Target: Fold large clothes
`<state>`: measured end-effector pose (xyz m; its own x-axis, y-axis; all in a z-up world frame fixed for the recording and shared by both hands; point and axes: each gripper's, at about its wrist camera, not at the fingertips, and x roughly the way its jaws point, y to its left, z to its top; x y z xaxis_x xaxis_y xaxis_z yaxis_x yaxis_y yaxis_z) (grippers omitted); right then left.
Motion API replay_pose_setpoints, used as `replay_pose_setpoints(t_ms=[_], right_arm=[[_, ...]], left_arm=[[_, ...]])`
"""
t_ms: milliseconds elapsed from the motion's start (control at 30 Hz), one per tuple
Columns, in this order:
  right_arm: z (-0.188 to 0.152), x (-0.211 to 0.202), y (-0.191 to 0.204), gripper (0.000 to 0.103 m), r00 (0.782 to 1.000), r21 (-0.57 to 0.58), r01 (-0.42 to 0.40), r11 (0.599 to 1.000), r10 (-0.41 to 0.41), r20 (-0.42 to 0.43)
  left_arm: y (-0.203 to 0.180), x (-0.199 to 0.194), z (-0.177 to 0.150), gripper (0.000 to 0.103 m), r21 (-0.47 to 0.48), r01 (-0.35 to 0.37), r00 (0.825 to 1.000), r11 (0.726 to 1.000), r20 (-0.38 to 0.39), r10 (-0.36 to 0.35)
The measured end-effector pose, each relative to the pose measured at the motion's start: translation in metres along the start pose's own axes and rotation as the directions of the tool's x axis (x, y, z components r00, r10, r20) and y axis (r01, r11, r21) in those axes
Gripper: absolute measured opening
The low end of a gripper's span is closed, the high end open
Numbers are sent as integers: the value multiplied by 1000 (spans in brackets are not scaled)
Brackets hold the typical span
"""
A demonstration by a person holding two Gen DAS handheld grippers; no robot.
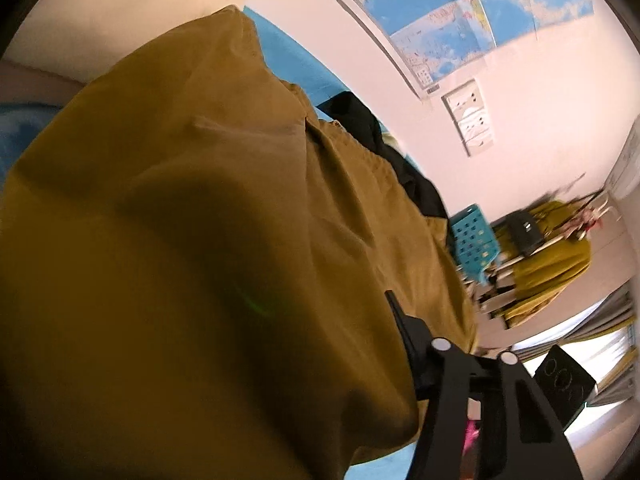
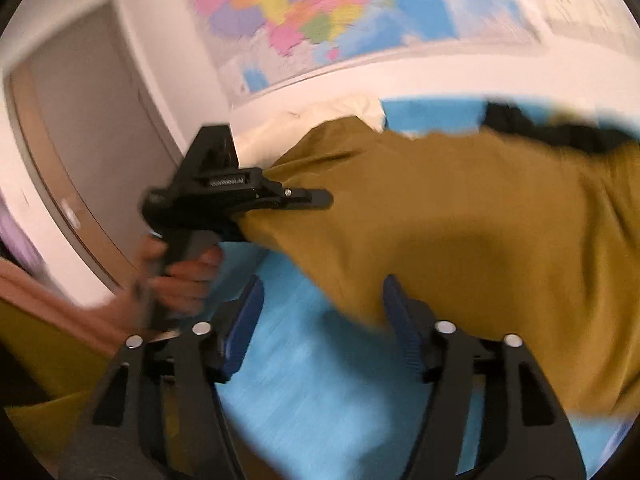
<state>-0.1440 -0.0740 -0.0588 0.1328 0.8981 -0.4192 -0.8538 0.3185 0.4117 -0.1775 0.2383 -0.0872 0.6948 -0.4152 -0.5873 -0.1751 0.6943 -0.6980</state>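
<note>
Mustard garment (image 2: 460, 216) lies lifted over the blue sheet (image 2: 320, 380), running left to right; my left gripper (image 2: 296, 198) pinches its left corner, while my right gripper (image 2: 320, 332) gapes empty beside its near edge.

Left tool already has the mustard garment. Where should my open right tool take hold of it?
Probably the loose lower edge of the mustard garment, hanging between the open right tool's pads. Come straight ahead from below; the left tool holds the upper corner.
</note>
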Motion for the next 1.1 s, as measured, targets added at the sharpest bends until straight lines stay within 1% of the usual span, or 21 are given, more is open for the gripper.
replay_pose_setpoints(t_ms=[33, 100, 167, 200, 233, 333, 467, 533, 633, 700, 733, 767, 800, 833, 867, 900, 933, 967, 1000, 1033, 1100], right_arm=[[-9, -13, -12, 67, 1000, 72, -13, 997, 12, 8], [-25, -35, -33, 70, 999, 205, -3, 979, -5, 40], [-38, -52, -53, 71, 997, 331, 17, 943, -41, 68], [-45, -62, -65, 71, 993, 406, 33, 913, -77, 93], [-49, -68, -73, 71, 988, 456, 49, 888, -110, 109], [-51, -75, -86, 74, 970, 533, 82, 842, -189, 150], [-42, -65, -91, 76, 950, 559, 155, 814, -279, 143], [-35, -57, -88, 82, 930, 562, 215, 799, -344, 134], [-27, -46, -88, 86, 904, 566, 256, 784, -401, 147], [-23, -39, -93, 86, 893, 572, 262, 777, -420, 162], [-20, -38, -95, 86, 893, 580, 249, 776, -415, 172], [-17, -39, -96, 85, 894, 582, 231, 779, -407, 189], [-12, -42, -95, 82, 887, 572, 215, 791, -403, 224], [-9, -47, -92, 78, 880, 552, 206, 808, -400, 257], [-5, -50, -88, 78, 874, 526, 198, 827, -392, 287], [-1, -50, -86, 78, 874, 496, 195, 846, -380, 304], [1, -48, -89, 78, 878, 493, 202, 846, -379, 291], [1, -45, -96, 78, 882, 518, 215, 828, -392, 261], [0, -38, -107, 76, 897, 555, 228, 800, -394, 199], [-1, -33, -112, 74, 905, 565, 237, 791, -391, 167], [-1, -30, -116, 74, 902, 563, 237, 792, -395, 175]], left_arm=[[-1, 0, -1, 51, 18, -19, 1000, 1000, -3, 19], [-1, -1, -4, 48, 43, -42, 999, 998, -8, 43], [-2, -2, -4, 47, 60, -51, 999, 997, -12, 51], [-2, -2, -4, 47, 64, -54, 998, 997, -15, 55], [-3, -2, -4, 47, 69, -56, 998, 996, -16, 57], [-3, -4, -4, 46, 76, -52, 998, 996, -21, 54], [-3, -4, -4, 46, 77, -34, 999, 996, -29, 37], [-2, -3, -4, 46, 77, -27, 999, 997, -35, 30], [2, -3, -5, 46, 69, -15, 999, 998, -40, 18], [3, -2, -5, 48, 55, -9, 999, 998, -42, 11], [4, -1, -4, 49, 54, -12, 999, 998, -42, 14], [5, 0, -4, 50, 50, -15, 999, 999, -42, 17], [7, 0, -3, 50, 46, -16, 999, 999, -44, 18], [6, 0, -3, 51, 49, -18, 999, 999, -44, 20], [5, -1, -3, 54, 59, -29, 999, 998, -38, 31], [4, -2, -3, 58, 72, -43, 999, 997, -24, 45], [2, -1, -3, 60, 83, -56, 998, 995, -11, 57], [1, -1, -3, 61, 92, -71, 997, 993, 1, 71], [-1, -1, -4, 64, 96, -79, 997, 992, 6, 79], [-4, 0, -5, 64, 110, -102, 995, 989, 19, 101], [-11, 3, -8, 68, 151, -146, 989, 978, 35, 143]])
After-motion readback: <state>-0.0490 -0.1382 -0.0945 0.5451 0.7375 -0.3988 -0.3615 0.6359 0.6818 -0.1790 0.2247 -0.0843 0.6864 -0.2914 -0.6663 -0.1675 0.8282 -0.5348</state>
